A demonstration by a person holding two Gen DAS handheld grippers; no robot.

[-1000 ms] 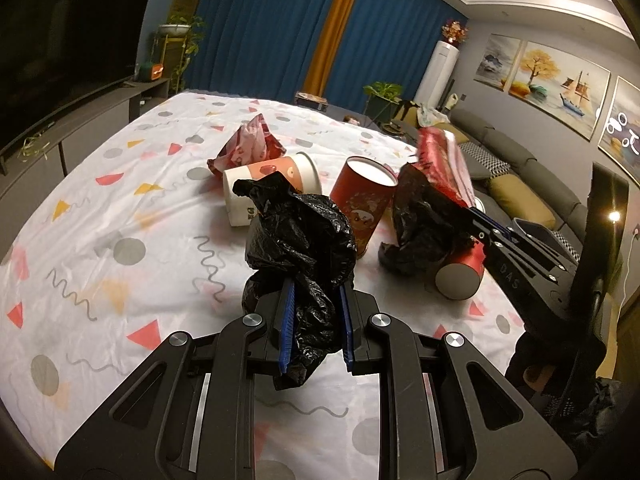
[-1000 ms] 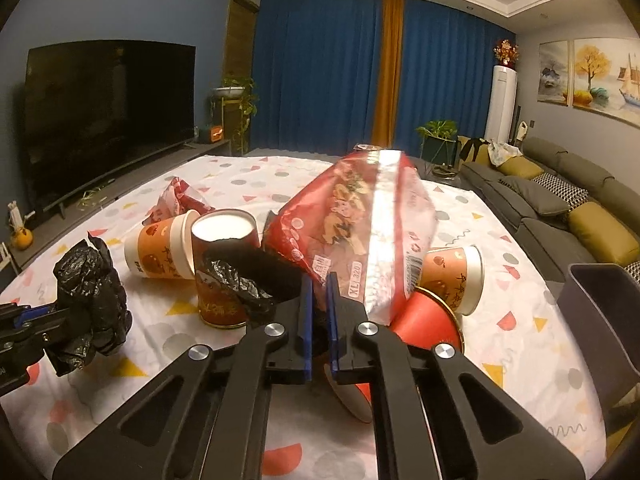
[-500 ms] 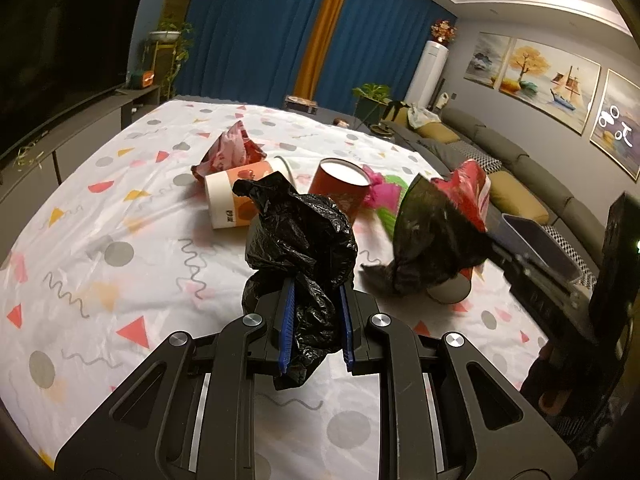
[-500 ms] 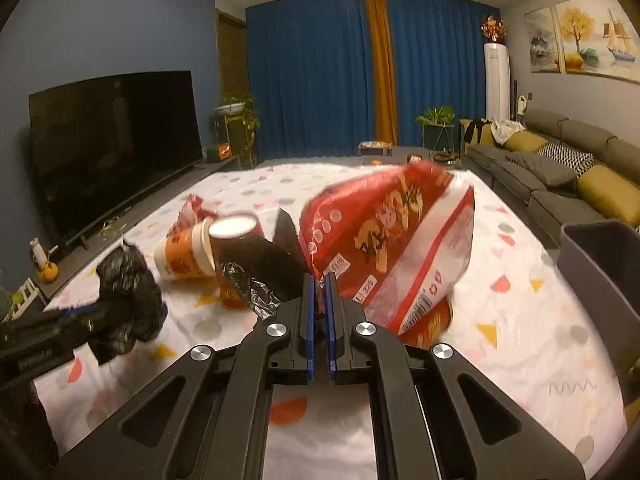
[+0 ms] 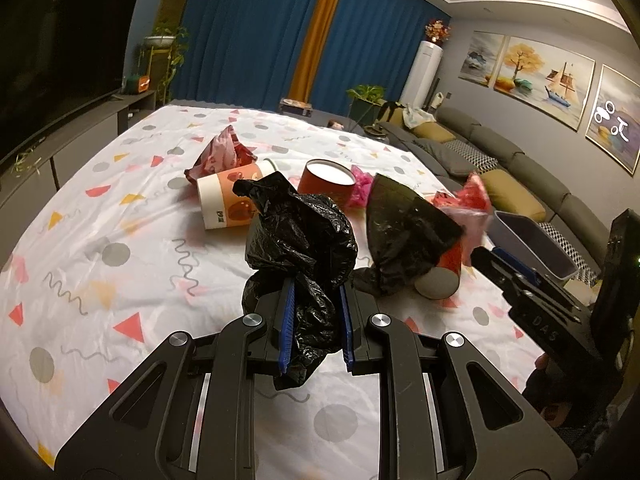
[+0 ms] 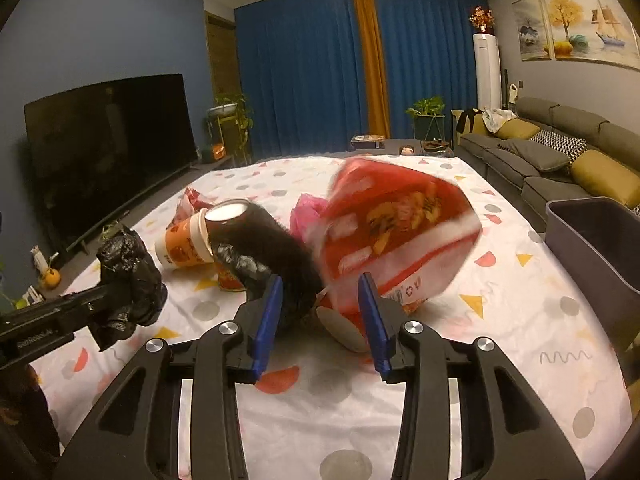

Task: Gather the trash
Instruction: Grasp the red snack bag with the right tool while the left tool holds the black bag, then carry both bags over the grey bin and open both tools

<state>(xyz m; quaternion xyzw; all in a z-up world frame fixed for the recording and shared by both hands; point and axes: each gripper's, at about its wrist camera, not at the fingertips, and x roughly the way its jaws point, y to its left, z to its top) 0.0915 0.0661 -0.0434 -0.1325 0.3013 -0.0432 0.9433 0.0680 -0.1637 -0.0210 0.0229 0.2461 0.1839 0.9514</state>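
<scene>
Letting the red snack bag (image 6: 394, 240) go, your right gripper (image 6: 320, 316) has just been opening, its jaws now spread with the blurred bag at 12 o'clock, so keep your left gripper (image 5: 316, 322) pinching the black trash bag (image 5: 298, 236).

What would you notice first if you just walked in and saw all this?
Probably the big red snack bag, blurred and tumbling just past the right gripper, whose jaws have just been opening. Next, the crumpled black plastic bag clamped in the left gripper, above the white tablecloth with its colourful shapes.
</scene>
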